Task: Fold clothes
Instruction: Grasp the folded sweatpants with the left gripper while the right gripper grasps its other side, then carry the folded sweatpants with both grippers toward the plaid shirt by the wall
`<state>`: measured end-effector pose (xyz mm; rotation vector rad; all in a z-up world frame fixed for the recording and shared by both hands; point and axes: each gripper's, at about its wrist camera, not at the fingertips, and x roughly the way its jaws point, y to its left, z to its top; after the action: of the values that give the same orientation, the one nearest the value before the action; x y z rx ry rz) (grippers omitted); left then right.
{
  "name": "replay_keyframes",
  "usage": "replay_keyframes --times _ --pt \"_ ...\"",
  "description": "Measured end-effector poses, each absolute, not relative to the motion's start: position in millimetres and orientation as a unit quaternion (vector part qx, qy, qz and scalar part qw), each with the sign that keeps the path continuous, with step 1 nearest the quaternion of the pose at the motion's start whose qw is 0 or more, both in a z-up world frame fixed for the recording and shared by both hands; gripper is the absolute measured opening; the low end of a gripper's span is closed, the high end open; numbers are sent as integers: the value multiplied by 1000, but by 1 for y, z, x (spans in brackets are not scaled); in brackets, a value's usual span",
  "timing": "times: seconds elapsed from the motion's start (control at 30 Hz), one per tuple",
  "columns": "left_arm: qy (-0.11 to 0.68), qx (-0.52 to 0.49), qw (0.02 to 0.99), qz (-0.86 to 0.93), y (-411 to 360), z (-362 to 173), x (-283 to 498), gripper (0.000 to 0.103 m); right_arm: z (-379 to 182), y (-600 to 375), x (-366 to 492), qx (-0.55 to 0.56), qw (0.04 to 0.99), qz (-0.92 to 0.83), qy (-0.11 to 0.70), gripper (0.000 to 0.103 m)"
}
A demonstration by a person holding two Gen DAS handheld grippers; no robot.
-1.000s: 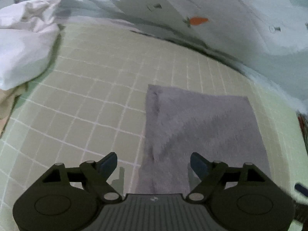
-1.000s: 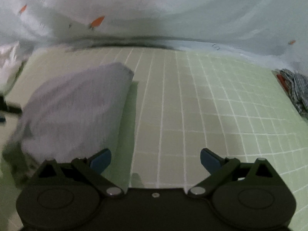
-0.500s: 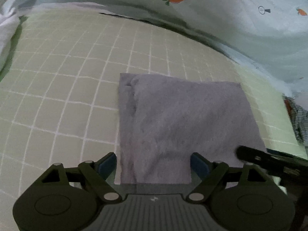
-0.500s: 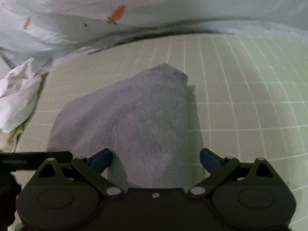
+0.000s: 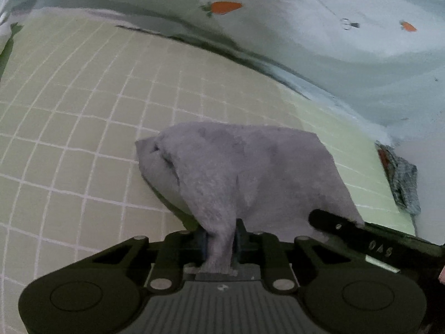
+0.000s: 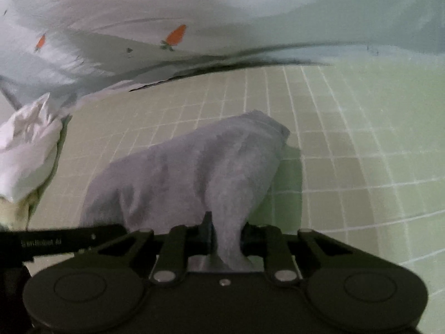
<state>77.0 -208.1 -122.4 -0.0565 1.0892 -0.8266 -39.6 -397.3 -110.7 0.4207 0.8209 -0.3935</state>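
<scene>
Two tongs, both pinching the grey towel: left tongs (image 5: 219, 243) pressed on one near corner, right tongs (image 6: 226, 240) on the other. Grey towel (image 5: 250, 167) is lifted at its near edge, its far part draped down toward the green checked bed sheet (image 5: 83, 111), mid-bed. White crumpled cloth (image 6: 25, 150) sits at the left edge, plaid garment (image 5: 403, 183) at the right edge. Risks, judged: thin bunched grip, so a corner may slip; uneven pull would skew the fold; far layers look loose and may unroll.
</scene>
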Motion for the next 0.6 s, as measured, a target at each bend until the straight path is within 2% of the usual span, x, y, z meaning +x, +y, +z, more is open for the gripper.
replay_keyframes --times 0.27,0.6 --pt "499 -6 772 -393 -228 -106 8 18 -89 -379 -94 160 893 -175 383 17" --pt "492 5 780 -388 -258 -107 -68 18 -92 -408 -172 179 894 -162 378 17"
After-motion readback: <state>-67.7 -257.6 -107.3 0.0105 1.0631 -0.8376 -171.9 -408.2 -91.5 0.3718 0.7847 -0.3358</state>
